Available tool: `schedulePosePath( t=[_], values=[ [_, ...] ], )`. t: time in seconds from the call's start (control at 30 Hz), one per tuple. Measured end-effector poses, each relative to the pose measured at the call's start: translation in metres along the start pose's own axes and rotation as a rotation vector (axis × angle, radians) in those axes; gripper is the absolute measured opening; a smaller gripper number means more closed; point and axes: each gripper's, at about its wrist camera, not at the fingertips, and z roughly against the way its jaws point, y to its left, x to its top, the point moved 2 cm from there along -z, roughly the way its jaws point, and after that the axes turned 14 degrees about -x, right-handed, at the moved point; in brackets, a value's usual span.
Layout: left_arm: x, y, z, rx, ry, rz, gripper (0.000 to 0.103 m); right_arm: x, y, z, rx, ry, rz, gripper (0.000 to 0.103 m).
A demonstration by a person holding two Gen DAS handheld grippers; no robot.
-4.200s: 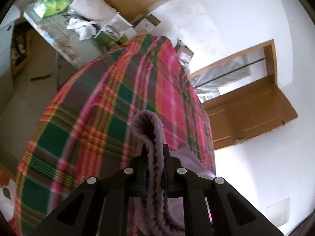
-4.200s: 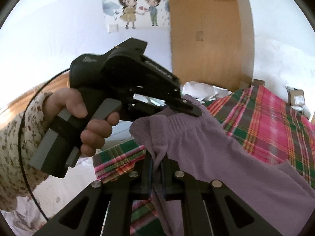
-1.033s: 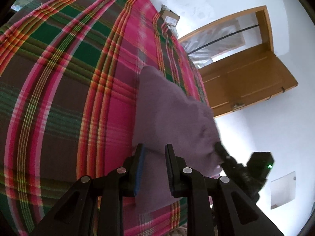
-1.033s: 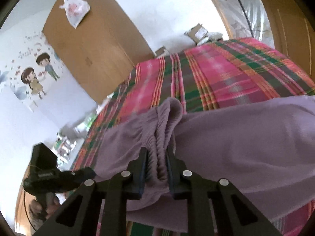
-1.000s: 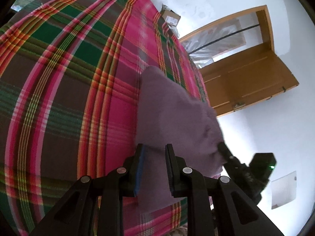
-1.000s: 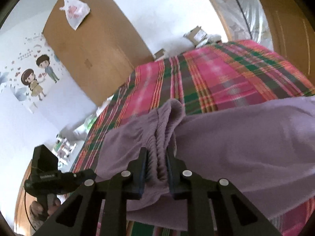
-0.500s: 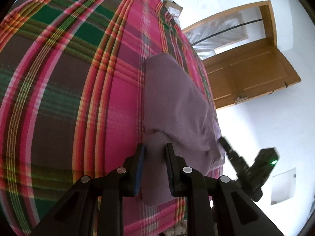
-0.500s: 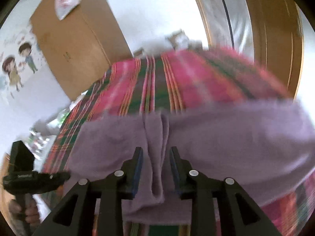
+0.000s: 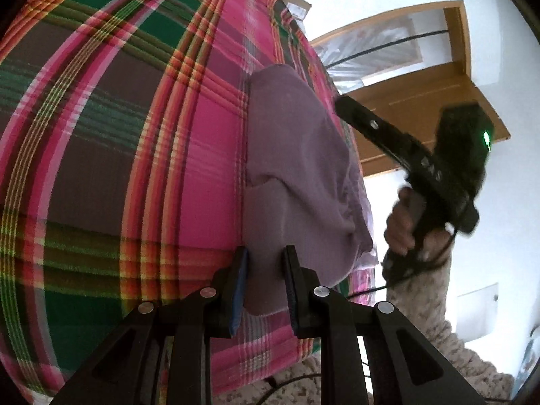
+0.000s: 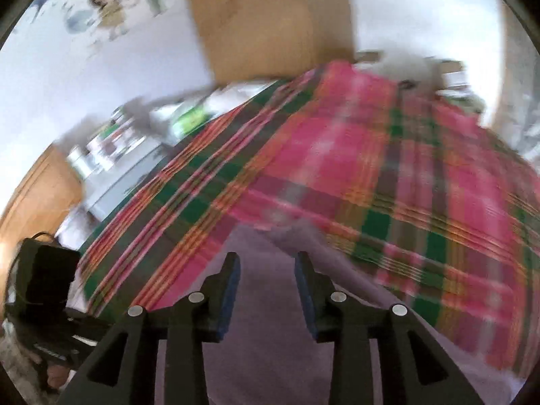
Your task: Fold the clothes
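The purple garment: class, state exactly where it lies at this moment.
In the left wrist view the purple garment lies on the plaid bedspread near its right edge, its near end between the open jaws of the left gripper.

The wide plaid bed [image 9: 111, 141] lies bare to the left of the purple garment [image 9: 297, 168], leaving room there, while the right hand-held gripper [image 9: 341, 108] hangs just off the garment's right edge and a cluttered table [image 10: 114, 162] crowds the bed's far side.

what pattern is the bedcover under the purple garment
Plaid: pink, green, brown and orange stripes on the bedcover, sharpest in the left wrist view.
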Motion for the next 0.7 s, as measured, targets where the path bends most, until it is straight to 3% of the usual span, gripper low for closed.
schedulePosePath(
  t=[0.07, 0.17, 0.2, 0.23, 0.3, 0.6, 0.7],
  values=[
    [-0.001, 0.003, 0.001, -0.008, 0.002, 0.004, 0.02, 0.006, 0.002, -0.017, 0.077, 0.086, 0.014, 0.035],
    [-0.004, 0.005, 0.003, -0.018, 0.003, 0.011, 0.019, 0.013, 0.0, -0.031, 0.109, 0.13, -0.015, 0.034],
    [-0.005, 0.006, 0.003, -0.021, 0.003, 0.014, 0.019, 0.014, 0.001, -0.033, 0.138, 0.141, -0.016, 0.02],
    [-0.006, 0.006, 0.004, -0.024, 0.004, 0.016, 0.018, 0.014, 0.003, -0.034, 0.137, 0.144, -0.001, 0.01],
    [-0.008, 0.008, 0.005, -0.03, 0.004, 0.02, 0.015, 0.016, 0.008, -0.035, 0.131, 0.149, 0.031, 0.006],
    [-0.015, 0.005, 0.012, -0.086, -0.005, -0.007, 0.009, 0.035, 0.006, -0.044, 0.022, 0.083, 0.017, 0.002],
    [-0.017, 0.006, 0.011, -0.087, -0.006, 0.006, 0.009, 0.034, 0.009, -0.053, 0.011, 0.108, 0.035, 0.002]
  ],
)
